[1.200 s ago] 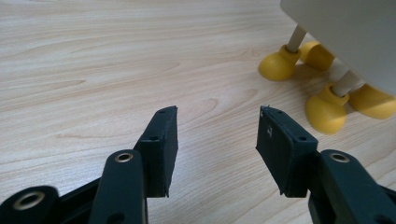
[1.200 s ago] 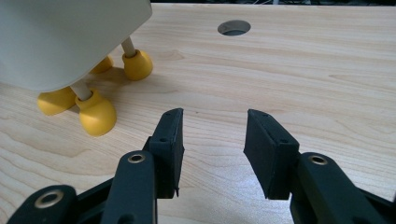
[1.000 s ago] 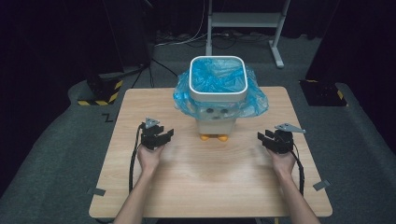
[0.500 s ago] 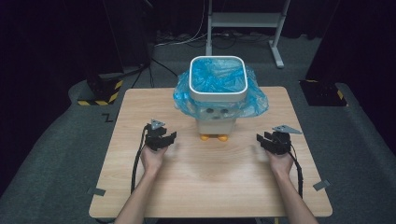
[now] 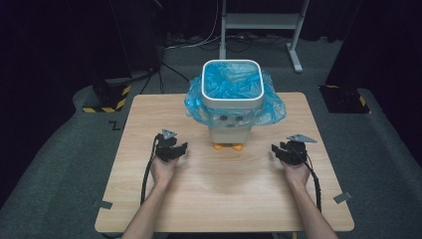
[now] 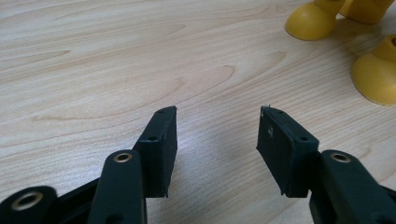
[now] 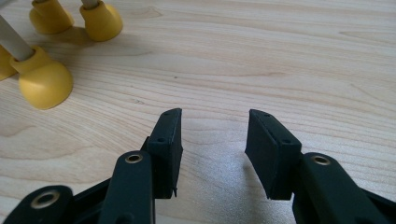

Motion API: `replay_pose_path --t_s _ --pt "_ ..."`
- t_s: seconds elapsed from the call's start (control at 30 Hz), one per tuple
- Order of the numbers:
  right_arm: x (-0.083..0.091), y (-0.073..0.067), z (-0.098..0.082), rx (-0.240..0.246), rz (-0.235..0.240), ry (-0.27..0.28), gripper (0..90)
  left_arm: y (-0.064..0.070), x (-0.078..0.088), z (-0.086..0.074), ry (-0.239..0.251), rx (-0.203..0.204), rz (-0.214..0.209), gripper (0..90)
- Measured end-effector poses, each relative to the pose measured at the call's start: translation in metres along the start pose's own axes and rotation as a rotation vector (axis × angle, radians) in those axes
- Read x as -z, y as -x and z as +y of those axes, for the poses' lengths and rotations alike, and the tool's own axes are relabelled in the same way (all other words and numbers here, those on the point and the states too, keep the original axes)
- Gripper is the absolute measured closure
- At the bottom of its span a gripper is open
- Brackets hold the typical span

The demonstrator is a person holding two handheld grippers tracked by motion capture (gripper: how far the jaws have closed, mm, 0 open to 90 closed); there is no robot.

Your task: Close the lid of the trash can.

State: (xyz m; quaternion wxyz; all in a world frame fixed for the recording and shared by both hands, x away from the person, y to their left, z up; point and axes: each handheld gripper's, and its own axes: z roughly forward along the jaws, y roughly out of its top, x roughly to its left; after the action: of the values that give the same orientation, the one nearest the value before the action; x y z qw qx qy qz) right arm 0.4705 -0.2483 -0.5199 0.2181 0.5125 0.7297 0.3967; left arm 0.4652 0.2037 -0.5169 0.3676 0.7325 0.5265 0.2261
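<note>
Right now we hold both tools low over the wooden table [image 5: 224, 194], one on each side of a small white bin [image 5: 232, 102] that stands at the middle of the far half of the tabletop. The bin is lined with a blue plastic bag [image 5: 271, 107] whose loose edge billows out around its rim, and it rests on yellow feet [image 5: 228, 147]. Our left gripper [image 5: 171, 149] sits to the left of the bin, its jaws spread with bare wood between them; in the left gripper view [image 6: 217, 135] the yellow feet [image 6: 378, 74] show at the upper right, well clear of the jaws. Our right gripper [image 5: 287, 152] sits to the right of the bin, its jaws likewise apart and holding nothing; in the right gripper view [image 7: 215, 140] the yellow feet [image 7: 44, 84] appear at the upper left, on pale legs. Nothing lies on the table between either tool and the bin. Around the table we see grey carpet [image 5: 64, 164], a black-and-yellow striped base [image 5: 107, 104] at the far left, a dark block [image 5: 346, 99] at the far right, a pale metal stand [image 5: 259, 22] behind, and cables [image 5: 199, 40] trailing over the floor. Bits of grey tape [image 5: 343, 197] mark the carpet near the table's front corners.
</note>
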Motion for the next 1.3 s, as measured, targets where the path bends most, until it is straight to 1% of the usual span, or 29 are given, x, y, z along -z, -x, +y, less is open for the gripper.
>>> replay_pose_path --t_s 0.07,0.13,0.23,0.63,1.0,1.1,1.27,1.3 --pt "-0.0008 0.0004 -0.0004 -0.004 -0.005 -0.004 55.5 0.0001 -0.0016 -0.0005 0.001 0.003 0.003 47.8" --pt "-0.0017 0.0015 -0.0008 0.005 -0.011 -0.006 55.5 -0.0003 -0.0027 -0.0008 -0.003 -0.002 0.009 47.8" --pt "-0.0019 0.0018 -0.0004 0.006 -0.021 -0.007 55.5 -0.0003 -0.0038 -0.0011 -0.005 -0.004 0.015 47.8" --pt "-0.0033 0.0021 0.0001 0.019 -0.045 -0.024 54.5 -0.0013 -0.0071 -0.0027 -0.018 -0.012 0.026 47.6" --pt "-0.0053 0.0011 0.0008 0.036 -0.050 -0.038 52.8 -0.0012 -0.0097 -0.0039 -0.024 -0.017 0.034 47.5" --pt "-0.0058 0.0007 0.0010 0.033 -0.052 -0.047 51.7 -0.0017 -0.0097 -0.0038 -0.025 -0.017 0.035 47.4" --pt "-0.0087 0.0000 0.0024 0.048 -0.057 -0.070 48.3 -0.0021 -0.0103 -0.0035 -0.026 -0.017 0.044 47.3" --pt "-0.0096 -0.0002 0.0027 0.061 -0.062 -0.068 48.0 -0.0021 -0.0103 -0.0035 -0.026 -0.017 0.045 47.1"
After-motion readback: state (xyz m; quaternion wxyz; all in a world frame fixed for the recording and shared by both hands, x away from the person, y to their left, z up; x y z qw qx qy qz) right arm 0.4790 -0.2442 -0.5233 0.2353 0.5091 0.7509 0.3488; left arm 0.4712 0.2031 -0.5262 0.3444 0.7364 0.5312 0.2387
